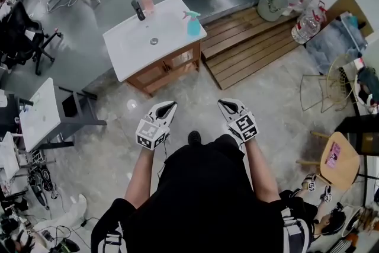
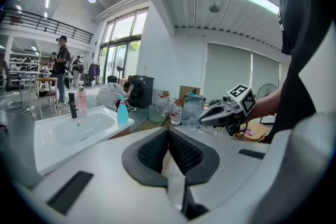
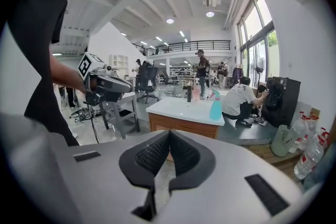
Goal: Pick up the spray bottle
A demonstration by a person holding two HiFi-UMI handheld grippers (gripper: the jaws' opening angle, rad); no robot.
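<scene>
Operator: black top [image 1: 207, 198], white-striped short sleeves [image 1: 111, 237]; left gripper [image 1: 170, 106] and right gripper [image 1: 224, 104] white-shelled, black ribbed pads [image 2: 155, 152], black-and-white marker cubes [image 1: 151, 133].

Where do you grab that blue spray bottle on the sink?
Probably its body, just below the trigger head. The spray bottle stands upright at the front right corner of the sink top, so come in level from the front, squeezing both sides.

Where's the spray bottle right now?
Head view: the teal spray bottle stands at the right corner of the white sink counter, apart from the pink bottle.
</scene>
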